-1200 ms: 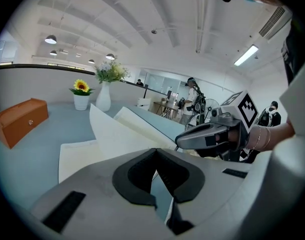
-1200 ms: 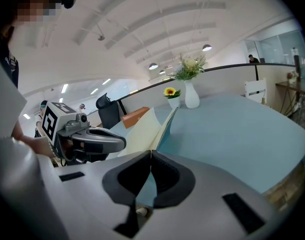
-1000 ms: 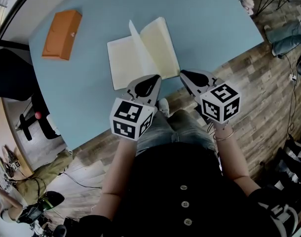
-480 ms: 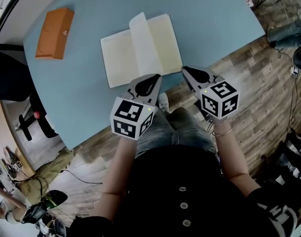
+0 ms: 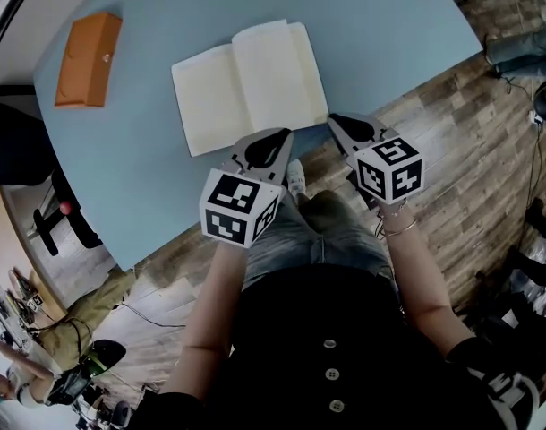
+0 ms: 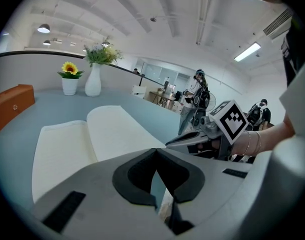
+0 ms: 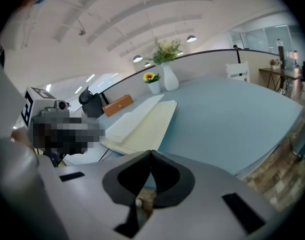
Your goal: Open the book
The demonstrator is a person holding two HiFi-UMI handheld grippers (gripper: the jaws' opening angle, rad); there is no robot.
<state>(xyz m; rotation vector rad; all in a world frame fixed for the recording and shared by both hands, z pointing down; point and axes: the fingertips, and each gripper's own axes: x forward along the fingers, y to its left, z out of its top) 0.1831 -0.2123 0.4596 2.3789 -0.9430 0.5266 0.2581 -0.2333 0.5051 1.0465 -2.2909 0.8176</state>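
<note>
I read the book [image 5: 246,83] as open and flat on the blue table [image 5: 380,25], pages up, with the spine running away from me. Its near edge lies close to the table's near edge.

The left gripper [image 5: 275,135] hovers at the table's near edge, just beside the middle of the book's near edge. In the left gripper view its jaws meet tip to tip with nothing between them. The right gripper [image 5: 334,120] sits just beside the book's near right corner. Its jaws are likewise closed tip to tip and empty. I cannot tell whether either tip touches the book.

An orange case [image 5: 88,59] lies well apart from the book, at the table's left. A white vase [image 6: 93,81] and a small sunflower pot [image 6: 69,83] stand side by side at the far rim.
</note>
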